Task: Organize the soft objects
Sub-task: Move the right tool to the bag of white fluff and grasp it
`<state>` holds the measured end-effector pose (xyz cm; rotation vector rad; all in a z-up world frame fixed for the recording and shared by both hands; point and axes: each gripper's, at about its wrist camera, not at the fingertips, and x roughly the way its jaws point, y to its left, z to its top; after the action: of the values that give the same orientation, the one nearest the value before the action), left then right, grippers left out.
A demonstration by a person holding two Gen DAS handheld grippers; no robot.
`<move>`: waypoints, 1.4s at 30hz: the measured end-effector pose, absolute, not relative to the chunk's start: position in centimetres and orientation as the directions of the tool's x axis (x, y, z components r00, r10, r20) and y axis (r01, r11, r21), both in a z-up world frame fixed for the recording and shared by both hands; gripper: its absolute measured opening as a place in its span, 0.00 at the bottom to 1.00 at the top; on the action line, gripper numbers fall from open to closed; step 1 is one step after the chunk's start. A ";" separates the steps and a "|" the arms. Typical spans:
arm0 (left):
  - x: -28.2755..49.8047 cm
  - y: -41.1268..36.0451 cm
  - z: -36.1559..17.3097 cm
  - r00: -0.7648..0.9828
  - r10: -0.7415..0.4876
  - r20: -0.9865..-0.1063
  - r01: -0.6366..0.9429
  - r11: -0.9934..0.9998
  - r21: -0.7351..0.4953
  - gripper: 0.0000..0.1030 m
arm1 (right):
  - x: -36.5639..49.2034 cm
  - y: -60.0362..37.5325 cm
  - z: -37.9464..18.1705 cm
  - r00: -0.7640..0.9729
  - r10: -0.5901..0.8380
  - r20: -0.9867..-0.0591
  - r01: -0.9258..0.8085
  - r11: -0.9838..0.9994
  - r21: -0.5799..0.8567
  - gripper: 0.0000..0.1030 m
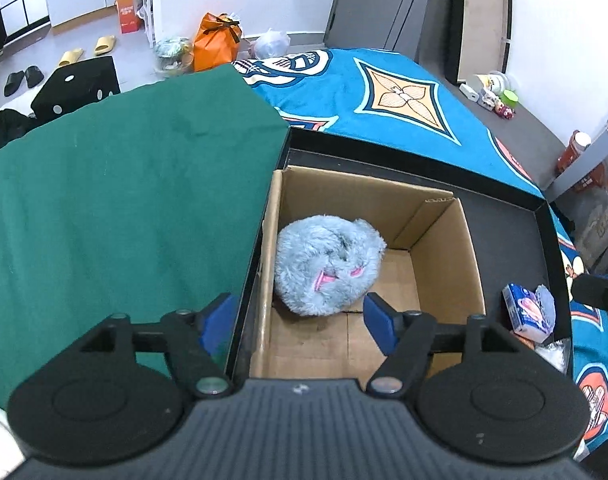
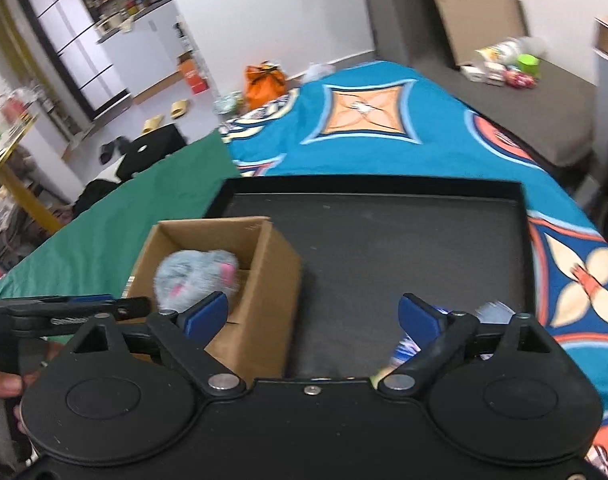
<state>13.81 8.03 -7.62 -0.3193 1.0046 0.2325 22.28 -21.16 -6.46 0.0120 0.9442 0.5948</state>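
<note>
A grey-blue plush toy (image 1: 328, 266) with pink marks lies inside an open cardboard box (image 1: 444, 256) that stands at the left end of a black tray (image 1: 504, 216). My left gripper (image 1: 299, 318) hangs open just above the box, its blue pads (image 1: 380, 320) apart from the toy. The right wrist view shows the same toy (image 2: 195, 276) in the box (image 2: 263, 304). My right gripper (image 2: 314, 314) is open over the tray's bare floor (image 2: 404, 260), nothing between its fingers. A blue-and-white packet (image 1: 528, 312) and a small grey plush piece (image 1: 546, 298) lie at the tray's right end.
The tray sits on a bed with a blue patterned cover (image 1: 384, 92) and a green cloth (image 1: 123, 184). A black dice-pattern stool (image 1: 77, 88), an orange bag (image 1: 217, 40) and slippers are on the floor beyond. Small items (image 2: 508, 64) stand on a grey ledge.
</note>
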 end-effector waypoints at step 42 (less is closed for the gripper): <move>16.5 2.5 -8.3 0.447 0.247 -0.860 -0.218 0.962 0.163 0.77 | 21.0 -31.1 -18.5 0.399 0.304 -0.865 -0.196 0.950 0.244 0.57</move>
<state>16.46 2.52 -8.25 0.0299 1.0692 0.2878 20.97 -31.07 -18.46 0.1091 1.1164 0.3172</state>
